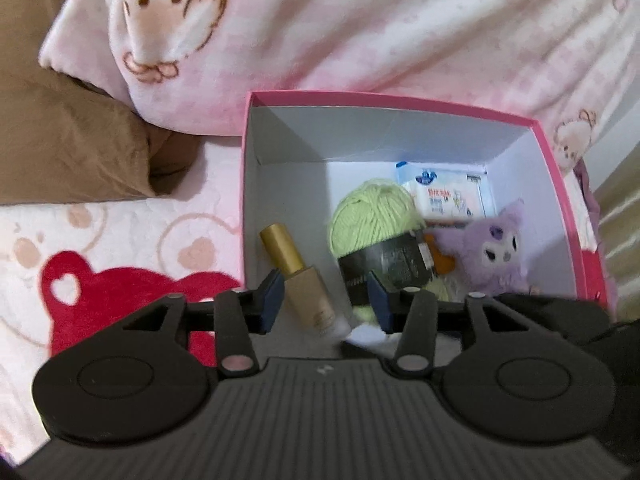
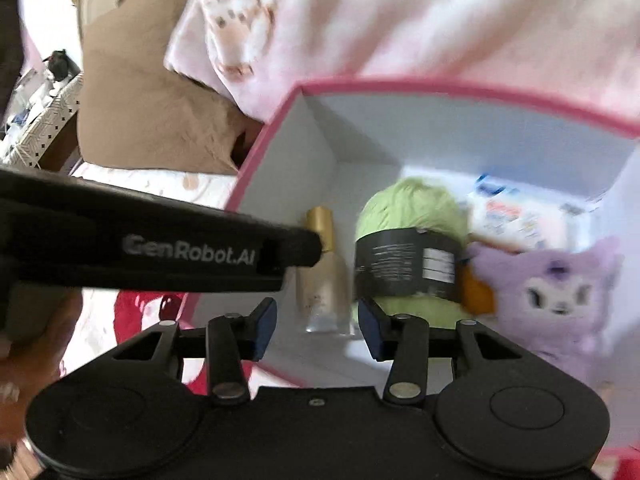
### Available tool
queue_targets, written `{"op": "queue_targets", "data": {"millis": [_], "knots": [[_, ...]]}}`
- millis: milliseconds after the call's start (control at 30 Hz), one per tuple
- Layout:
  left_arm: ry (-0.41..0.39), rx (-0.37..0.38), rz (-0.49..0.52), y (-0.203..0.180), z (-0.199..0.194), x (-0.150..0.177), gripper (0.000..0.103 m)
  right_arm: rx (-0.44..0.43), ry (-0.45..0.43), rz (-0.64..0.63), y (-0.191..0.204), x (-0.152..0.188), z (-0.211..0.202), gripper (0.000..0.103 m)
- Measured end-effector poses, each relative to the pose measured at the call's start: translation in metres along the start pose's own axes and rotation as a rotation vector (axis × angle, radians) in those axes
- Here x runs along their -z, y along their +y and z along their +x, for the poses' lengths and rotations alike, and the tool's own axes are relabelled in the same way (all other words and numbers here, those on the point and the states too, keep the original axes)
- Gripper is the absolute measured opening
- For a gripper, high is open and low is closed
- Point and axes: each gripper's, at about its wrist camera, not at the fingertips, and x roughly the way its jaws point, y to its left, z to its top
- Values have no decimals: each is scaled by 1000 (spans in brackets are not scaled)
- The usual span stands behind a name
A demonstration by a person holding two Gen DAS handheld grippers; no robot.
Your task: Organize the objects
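Pink box (image 1: 568,200), white inside, sits open on a pink bear-print blanket (image 1: 100,248). Contents along the floor: gold-capped bottle (image 1: 304,280) lying at the left, green yarn ball (image 1: 372,216) with black label band in the middle, purple plush toy (image 1: 492,252) at the right, white printed packet (image 1: 448,196) in the far right corner. A small orange item (image 1: 442,262) lies between yarn and plush, identity unclear.

Left gripper (image 1: 326,300): angled steeply down over the near edge of the box, blue pads parted to a moderate gap. The bottle's lower end shows between them; the pads are not pressing on it. Nothing held.

Right gripper (image 2: 316,326): also pitched down over the near edge, pads apart by a similar gap, the bottle's base seen beyond them, nothing clamped.

Right wrist view only: the left gripper's body crosses from the left, a hand (image 2: 28,332) partly visible beneath it, and a cluttered surface at the far left, blurred.
Left wrist view only: the red bear motif (image 1: 120,296) on the blanket.
Both views: brown cushion (image 1: 68,152), pink-and-white fleece (image 1: 400,28) behind the box.

Legible writing: "GenRobot.AI" on the left gripper's side. Yarn label and packet print unreadable.
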Motion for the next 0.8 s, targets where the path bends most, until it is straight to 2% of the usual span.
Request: {"op": "queue_targets", "data": {"millis": [233,300,367,633,800], "knots": [[8,-48,58,-10,-57,20,73,91,-71,-34,3,17,-84,50],[-10,-53,70,-11,-77,28,81,118,-92,-44,10,21,-104,50],[-38,-57,69,-10,-98,37,85,143,-114,-71,21,25,-120,51],[-112,-72,52,-8,-163,65,88,157,-168,-93,54,39,-164,64],[-131,-84,53,-10,-184,85,91,188,-176,-64,62,51,-182,69]]}}
